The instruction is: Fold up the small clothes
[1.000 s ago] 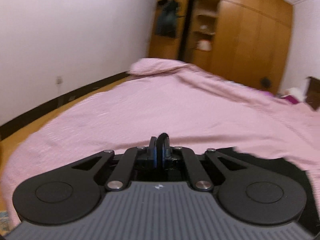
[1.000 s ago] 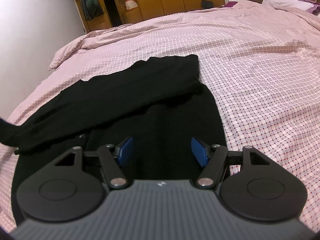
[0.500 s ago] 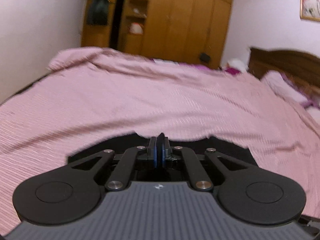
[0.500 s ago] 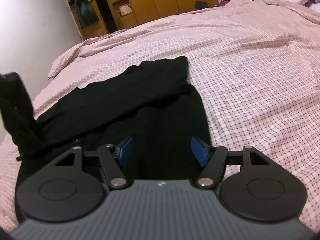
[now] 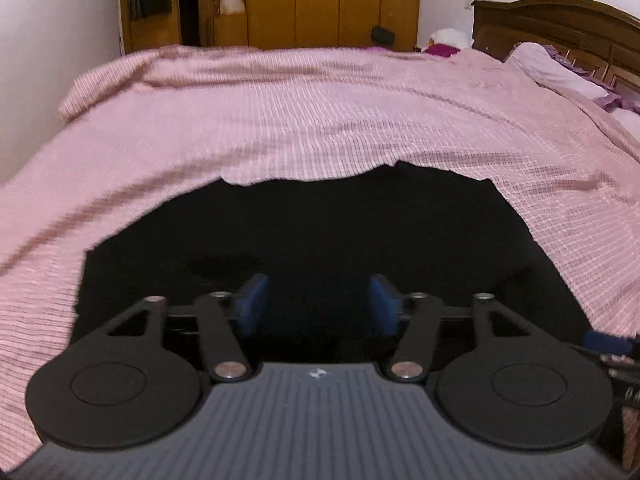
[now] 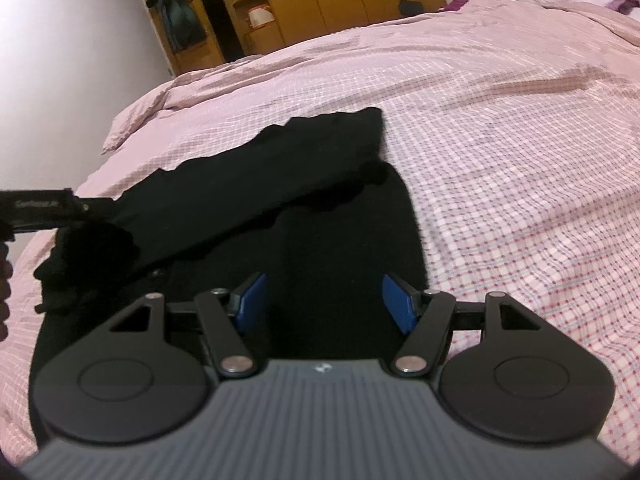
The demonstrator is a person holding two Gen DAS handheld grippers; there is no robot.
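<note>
Now black garment (image 5: 320, 232) flat under left gripper (image 5: 318, 304), jaws just opened.

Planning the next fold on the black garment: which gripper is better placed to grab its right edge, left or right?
Right, probably. The right gripper hangs open over the black garment, near its right edge by the pink checked bedspread. The left gripper has just opened at the far left end, nothing between its pads.

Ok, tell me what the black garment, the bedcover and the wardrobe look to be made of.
Black garment: soft matte fabric, probably a knit; it drapes limply, and its edges look slightly fuzzy.
Bedcover: thin woven cloth, likely cotton; a fine pink-and-white check with shallow wrinkles.
Wardrobe: wood or wood veneer, orange-brown with a slight sheen; the grain is too blurred to tell.
</note>
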